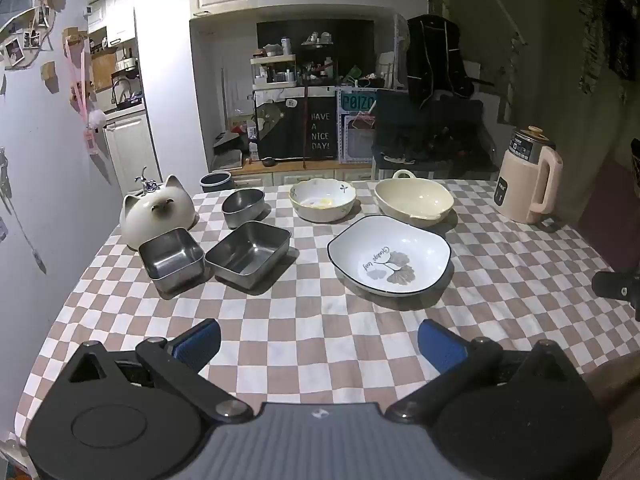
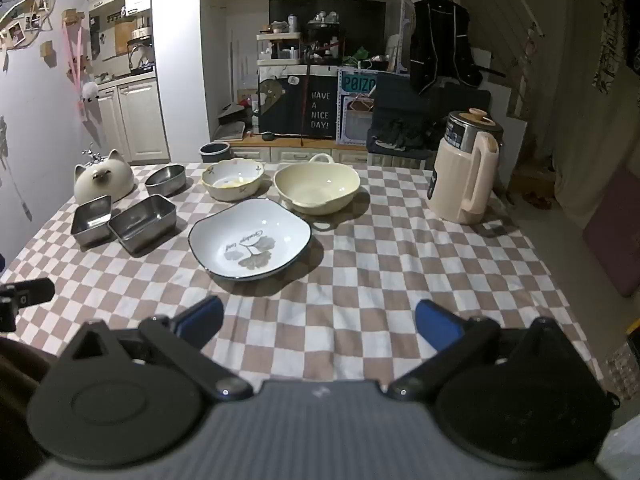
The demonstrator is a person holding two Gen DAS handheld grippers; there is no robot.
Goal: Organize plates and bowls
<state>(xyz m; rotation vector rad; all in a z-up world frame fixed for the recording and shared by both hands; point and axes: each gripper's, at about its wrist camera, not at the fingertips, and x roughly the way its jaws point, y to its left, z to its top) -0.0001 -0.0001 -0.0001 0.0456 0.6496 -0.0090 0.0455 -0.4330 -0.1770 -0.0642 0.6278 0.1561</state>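
A white squarish plate (image 1: 390,256) (image 2: 250,238) with a leaf print lies mid-table. Behind it stand a cream handled bowl (image 1: 414,200) (image 2: 317,188) and a scalloped flower-print bowl (image 1: 322,200) (image 2: 232,179). To the left are two square steel dishes (image 1: 172,258) (image 1: 249,253) (image 2: 92,220) (image 2: 143,222) and a round steel bowl (image 1: 243,207) (image 2: 166,179). My left gripper (image 1: 319,346) hangs open above the near cloth with nothing between its blue pads. My right gripper (image 2: 319,330) is open too, near the plate's front edge, and holds nothing.
A cat-shaped ceramic pot (image 1: 158,210) (image 2: 103,180) sits at the far left of the checked tablecloth (image 1: 304,328) (image 2: 360,280). A beige electric jug (image 1: 526,178) (image 2: 466,172) stands at the right. A dark cup (image 1: 216,181) rests at the far edge.
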